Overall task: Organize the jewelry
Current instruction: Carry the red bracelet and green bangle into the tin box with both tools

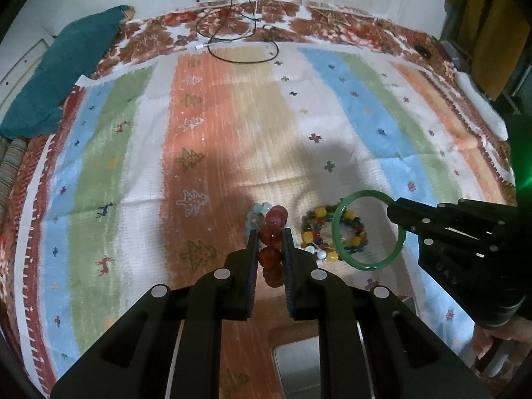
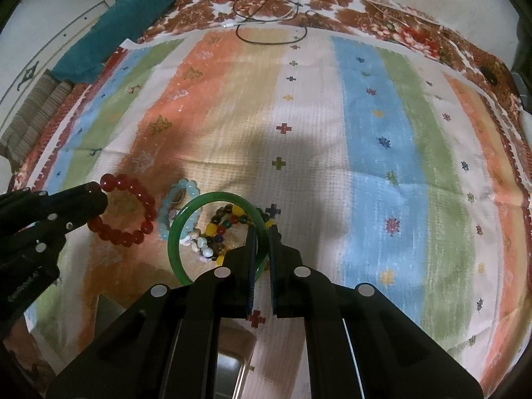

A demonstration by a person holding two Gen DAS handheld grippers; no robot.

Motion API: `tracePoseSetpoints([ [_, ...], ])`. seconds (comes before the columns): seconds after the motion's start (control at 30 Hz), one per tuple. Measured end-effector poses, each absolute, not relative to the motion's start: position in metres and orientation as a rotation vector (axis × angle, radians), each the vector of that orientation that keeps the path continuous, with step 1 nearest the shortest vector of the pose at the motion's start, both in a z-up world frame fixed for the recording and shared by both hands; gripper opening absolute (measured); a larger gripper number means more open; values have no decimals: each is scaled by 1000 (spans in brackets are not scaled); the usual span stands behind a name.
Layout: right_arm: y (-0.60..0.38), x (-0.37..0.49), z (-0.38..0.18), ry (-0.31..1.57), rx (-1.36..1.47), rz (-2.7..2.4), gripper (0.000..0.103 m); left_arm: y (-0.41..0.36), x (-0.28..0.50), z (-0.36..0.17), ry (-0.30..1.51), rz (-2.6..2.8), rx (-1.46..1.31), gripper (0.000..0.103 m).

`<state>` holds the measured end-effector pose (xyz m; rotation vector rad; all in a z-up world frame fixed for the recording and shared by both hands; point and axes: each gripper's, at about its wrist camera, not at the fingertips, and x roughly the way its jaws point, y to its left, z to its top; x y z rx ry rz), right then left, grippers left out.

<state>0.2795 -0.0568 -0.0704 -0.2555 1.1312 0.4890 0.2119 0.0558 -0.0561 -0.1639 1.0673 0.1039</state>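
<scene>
My left gripper is shut on a red bead bracelet, which also shows in the right wrist view, lifted above the striped cloth. My right gripper is shut on a green bangle, also seen in the left wrist view, held above the cloth. A multicoloured bead bracelet and a pale blue bead bracelet lie on the cloth under and between the grippers. A few white beads lie beside them.
A metal tray sits at the near edge below the grippers. A teal cloth lies at the far left. Black and white cables lie coiled at the far edge. The striped cloth covers the surface.
</scene>
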Motion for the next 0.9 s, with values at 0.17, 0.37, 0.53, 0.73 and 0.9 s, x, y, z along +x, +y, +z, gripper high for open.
tracePoseSetpoints([
  [0.17, -61, 273, -63, 1114, -250, 489, 8, 53, 204, -48, 1050, 100, -171, 13],
  [0.37, -64, 263, -56, 1097, -254, 493, 8, 50, 192, -39, 1027, 91, -176, 13],
  [0.53, -66, 254, -50, 1083, -251, 502, 8, 47, 183, -33, 1015, 82, -180, 13],
  [0.73, -70, 242, -42, 1066, -248, 509, 8, 41, 170, -26, 990, 83, -171, 13],
  [0.9, -75, 230, -37, 1053, -242, 514, 8, 36, 156, -19, 970, 74, -172, 13],
])
